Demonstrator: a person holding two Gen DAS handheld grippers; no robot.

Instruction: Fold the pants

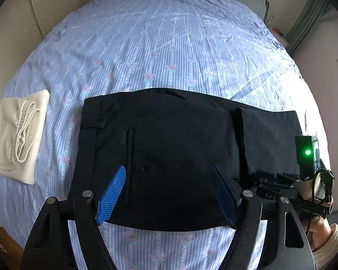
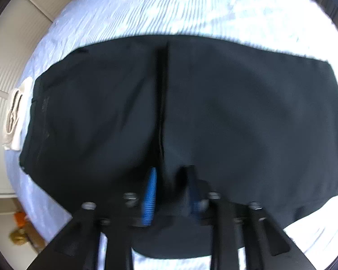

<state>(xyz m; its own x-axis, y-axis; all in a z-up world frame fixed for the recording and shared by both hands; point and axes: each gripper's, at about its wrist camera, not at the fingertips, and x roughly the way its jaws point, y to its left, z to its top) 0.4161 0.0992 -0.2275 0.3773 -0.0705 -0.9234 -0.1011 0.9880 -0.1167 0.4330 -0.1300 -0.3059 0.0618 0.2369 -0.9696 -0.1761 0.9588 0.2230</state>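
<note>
Left gripper (image 1: 167,193) poised above dark navy pants (image 1: 160,148), blue ribbed pads (image 1: 111,196) spread wide apart with nothing pinched between them, hanging over the near edge of the garment beside a buttoned back pocket (image 1: 138,168). Pants lying flat and partly folded on a bed sheet (image 1: 160,45) of blue stripes and pink roses, waistband (image 1: 90,135) toward the left of the left wrist view, a folded-over leg layer (image 1: 270,141) stacked at the right end. Right gripper (image 2: 172,180) pointed steeply down at the same pants (image 2: 236,123), seen in heavy blur (motion smear across the whole right wrist view), pads parted partway and straddling the vertical edge (image 2: 163,101) where the folded layer meets the fabric beneath; no cloth visibly clamped, though the blur hides whether the tips touch the fabric. Second garment, a cream-coloured folded cloth (image 1: 18,135), resting on the sheet just left of the waistband, apart from the pants. Right gripper's body with 1 green light (image 1: 308,152) visible at the right edge of the left wrist view, a hand and pale sleeve (image 1: 326,236) below it.
</note>
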